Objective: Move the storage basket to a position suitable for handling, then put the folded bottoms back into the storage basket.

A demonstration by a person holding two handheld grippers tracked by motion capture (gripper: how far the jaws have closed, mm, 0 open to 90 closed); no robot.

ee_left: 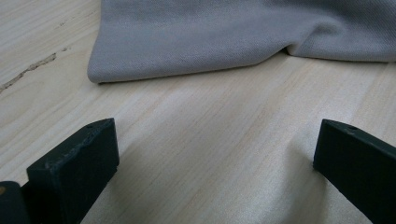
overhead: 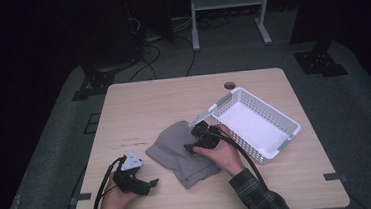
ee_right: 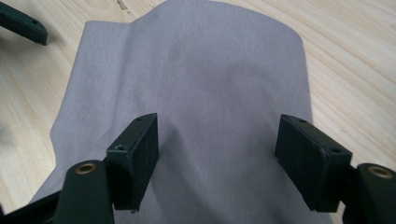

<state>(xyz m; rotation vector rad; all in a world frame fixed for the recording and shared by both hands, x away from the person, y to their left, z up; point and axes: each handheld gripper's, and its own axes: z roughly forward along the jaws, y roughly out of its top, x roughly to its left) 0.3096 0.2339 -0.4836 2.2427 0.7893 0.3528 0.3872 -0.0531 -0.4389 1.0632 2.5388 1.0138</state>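
Observation:
A folded grey cloth (overhead: 182,147) lies in the middle of the wooden table (overhead: 138,103). My right gripper (overhead: 196,142) hovers over the cloth's right part, open, with the grey fabric (ee_right: 196,84) spread under and between its jaws. My left gripper (overhead: 147,183) rests low near the table's front left, open, with bare wood between its jaws. The cloth's folded edge (ee_left: 187,72) lies a short way ahead of the left gripper (ee_left: 215,154). The tip of the left gripper (ee_right: 23,25) shows at the upper left of the right gripper view.
A white perforated plastic basket (overhead: 275,122) stands at the right of the table, just beyond my right hand, with a grey handle (overhead: 202,117) sticking out towards the cloth. A round cable hole (overhead: 229,85) sits near the far edge. Dark floor and a stand lie beyond.

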